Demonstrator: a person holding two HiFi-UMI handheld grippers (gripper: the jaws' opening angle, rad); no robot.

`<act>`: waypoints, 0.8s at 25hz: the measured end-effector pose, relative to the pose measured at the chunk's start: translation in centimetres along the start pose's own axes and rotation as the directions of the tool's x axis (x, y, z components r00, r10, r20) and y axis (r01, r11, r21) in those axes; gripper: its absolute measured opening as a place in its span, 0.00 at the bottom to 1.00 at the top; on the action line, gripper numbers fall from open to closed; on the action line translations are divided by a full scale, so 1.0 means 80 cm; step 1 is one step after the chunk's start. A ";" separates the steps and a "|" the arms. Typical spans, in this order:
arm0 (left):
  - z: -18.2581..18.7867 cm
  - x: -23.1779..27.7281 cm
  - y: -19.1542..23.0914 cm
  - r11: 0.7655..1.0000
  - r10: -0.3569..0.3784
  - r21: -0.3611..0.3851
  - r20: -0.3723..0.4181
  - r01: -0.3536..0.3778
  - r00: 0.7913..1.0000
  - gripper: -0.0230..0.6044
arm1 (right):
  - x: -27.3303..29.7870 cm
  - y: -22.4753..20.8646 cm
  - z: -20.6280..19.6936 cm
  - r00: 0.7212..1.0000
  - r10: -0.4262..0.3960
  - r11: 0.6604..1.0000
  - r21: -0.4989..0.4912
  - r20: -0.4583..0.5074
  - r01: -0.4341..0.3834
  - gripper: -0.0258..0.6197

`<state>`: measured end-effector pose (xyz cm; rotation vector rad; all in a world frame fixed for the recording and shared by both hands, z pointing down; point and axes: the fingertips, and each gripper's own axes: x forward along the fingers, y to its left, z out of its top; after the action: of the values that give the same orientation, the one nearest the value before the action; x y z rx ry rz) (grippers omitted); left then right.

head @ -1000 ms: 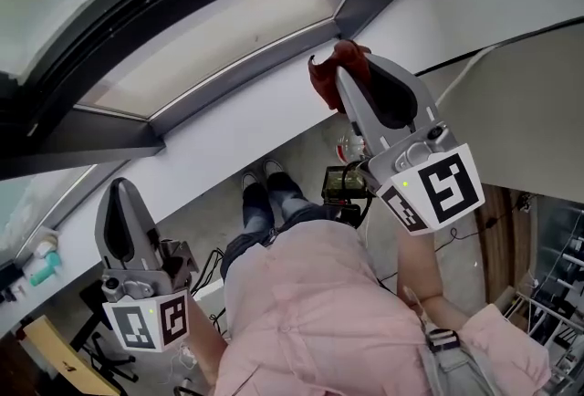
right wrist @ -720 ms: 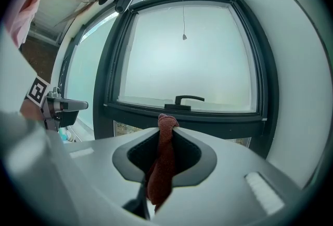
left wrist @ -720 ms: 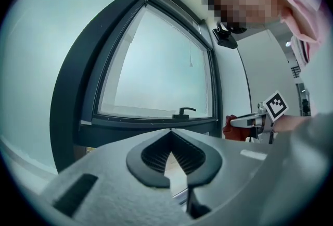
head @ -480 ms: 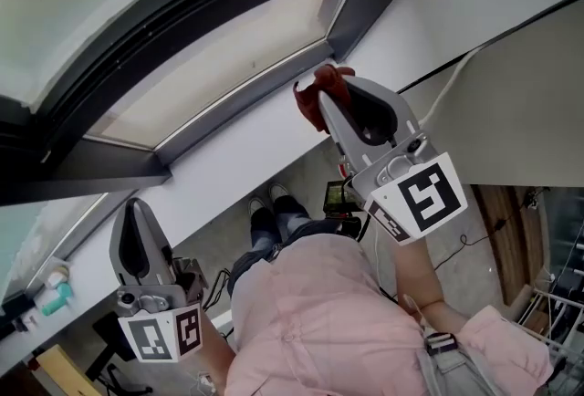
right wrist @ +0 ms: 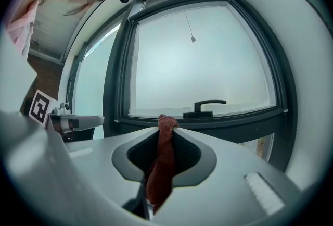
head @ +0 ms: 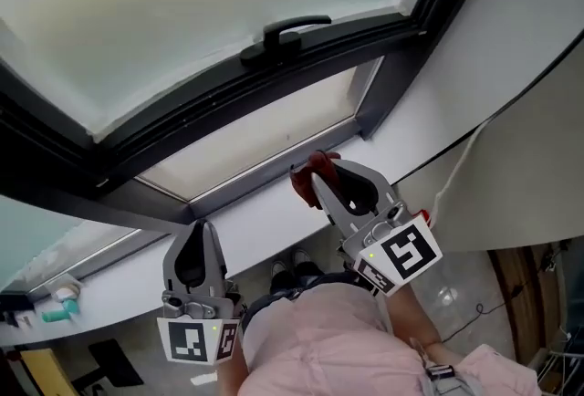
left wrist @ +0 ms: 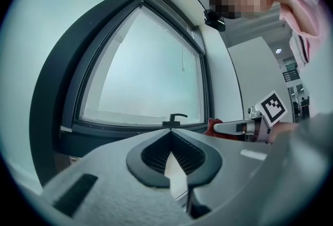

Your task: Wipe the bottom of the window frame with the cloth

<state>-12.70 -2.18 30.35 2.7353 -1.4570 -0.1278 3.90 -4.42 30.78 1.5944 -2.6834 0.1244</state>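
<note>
Just short of the window frame's bottom rail [head: 257, 171], the right gripper [head: 318, 173] has its fingers pinching the red cloth [head: 308, 164] above the white sill [head: 265, 225]. Well apart to the left, the left gripper [head: 196, 234] holds its fingers pressed together, empty.

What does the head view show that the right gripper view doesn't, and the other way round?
Only the head view shows the person's shoes down on the floor and the marker cube on the right gripper. Only the right gripper view shows a thin cord hanging in front of the glass. Both show the red cloth pinched in the right gripper's shut jaws, the window handle, the dark window frame and the left gripper.
</note>
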 end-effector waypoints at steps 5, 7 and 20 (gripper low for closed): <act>0.007 -0.003 -0.001 0.998 0.022 0.059 0.003 -0.022 1.000 0.03 | 0.033 0.025 0.004 0.996 0.085 0.996 0.001 0.000 -0.085 0.14; 0.010 -0.004 0.005 0.997 0.055 0.061 0.010 -0.056 0.998 0.03 | 0.047 0.036 0.006 0.992 0.127 0.992 -0.002 0.002 -0.127 0.14; 0.003 -0.029 0.020 0.968 0.245 0.058 -0.004 -0.244 0.970 0.03 | 0.110 0.083 0.032 0.948 0.319 0.947 -0.039 0.019 -0.318 0.14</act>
<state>-15.35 -1.14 30.35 2.5645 -1.8059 -0.0623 -6.04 -9.15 28.36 1.1467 -2.9228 0.0597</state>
